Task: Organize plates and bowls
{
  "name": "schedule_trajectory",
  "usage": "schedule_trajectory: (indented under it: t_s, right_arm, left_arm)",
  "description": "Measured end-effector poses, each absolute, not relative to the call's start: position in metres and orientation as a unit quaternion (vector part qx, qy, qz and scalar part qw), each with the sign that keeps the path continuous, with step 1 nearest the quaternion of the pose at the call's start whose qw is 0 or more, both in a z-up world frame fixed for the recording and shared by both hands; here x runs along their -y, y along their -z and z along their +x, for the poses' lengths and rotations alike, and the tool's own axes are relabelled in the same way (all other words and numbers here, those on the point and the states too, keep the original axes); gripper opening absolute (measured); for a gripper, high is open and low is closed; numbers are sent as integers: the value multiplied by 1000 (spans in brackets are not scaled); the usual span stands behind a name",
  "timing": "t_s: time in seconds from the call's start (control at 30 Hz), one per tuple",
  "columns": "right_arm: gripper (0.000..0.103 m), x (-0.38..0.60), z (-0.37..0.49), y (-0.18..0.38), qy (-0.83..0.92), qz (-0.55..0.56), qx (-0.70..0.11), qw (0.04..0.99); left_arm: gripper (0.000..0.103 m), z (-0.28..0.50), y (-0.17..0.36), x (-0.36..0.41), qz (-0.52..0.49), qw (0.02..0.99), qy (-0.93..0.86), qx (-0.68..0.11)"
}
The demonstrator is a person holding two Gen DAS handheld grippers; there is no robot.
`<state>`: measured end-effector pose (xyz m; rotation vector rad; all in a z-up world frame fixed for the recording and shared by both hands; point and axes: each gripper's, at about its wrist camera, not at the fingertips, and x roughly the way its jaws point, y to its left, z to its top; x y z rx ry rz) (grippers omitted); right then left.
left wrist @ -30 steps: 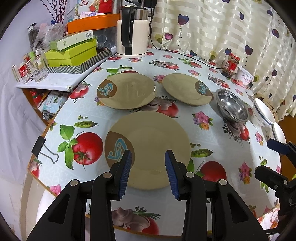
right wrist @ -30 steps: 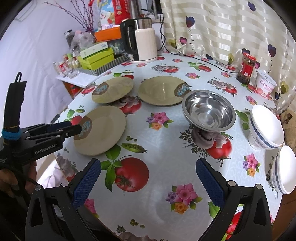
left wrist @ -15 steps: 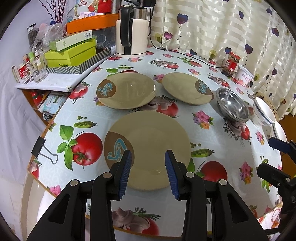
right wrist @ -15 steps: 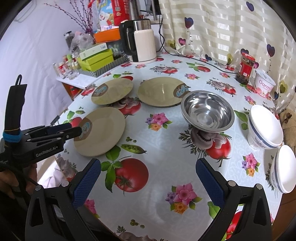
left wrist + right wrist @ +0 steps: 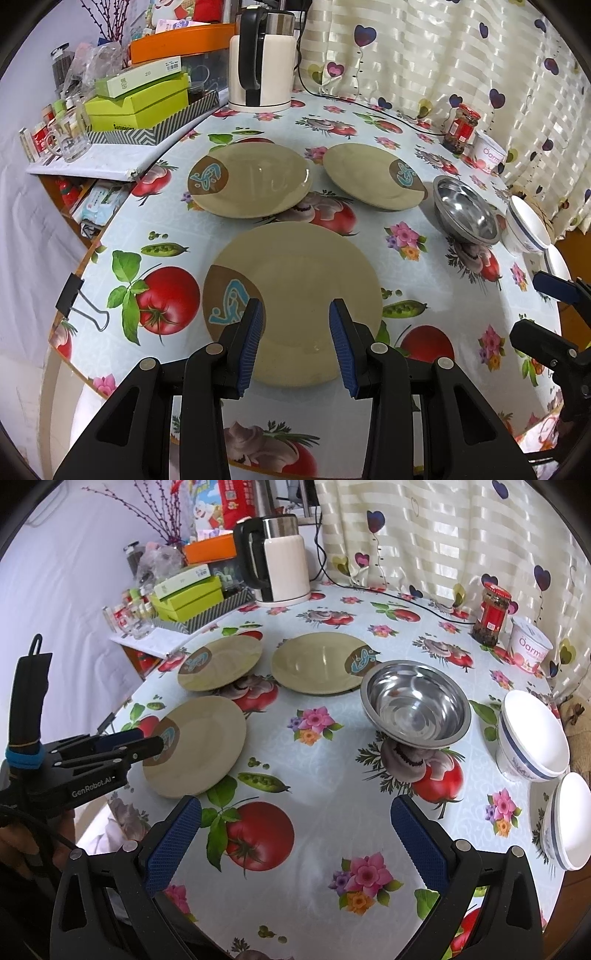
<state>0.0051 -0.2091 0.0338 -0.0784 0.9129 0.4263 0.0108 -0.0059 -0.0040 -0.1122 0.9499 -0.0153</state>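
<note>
Left hand-held gripper (image 5: 295,339) is spread over the near rim of the beige plate (image 5: 295,288) at lower center on the desk (image 5: 436,295). I'd pinch the rim squarely. Right hand-held gripper (image 5: 295,845) is spread, holding nothing.

Three tan plates sit on the surface: one nearest (image 5: 195,746), one at the back left (image 5: 219,662), one at the back right (image 5: 321,662). There is one steel bowl (image 5: 415,703), two white bowls (image 5: 532,734) (image 5: 569,825), one electric kettle (image 5: 279,559), one red-lidded jar (image 5: 493,614) and one yogurt tub (image 5: 530,648).
</note>
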Motion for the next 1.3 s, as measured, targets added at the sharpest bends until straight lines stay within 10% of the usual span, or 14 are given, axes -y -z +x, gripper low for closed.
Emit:
schedule_trajectory:
  t_s: [1.3]
  right_arm:
    - [87, 199, 30, -17, -217, -37, -461, 860]
  left_arm:
    - [39, 30, 13, 2, -58, 881, -2, -469]
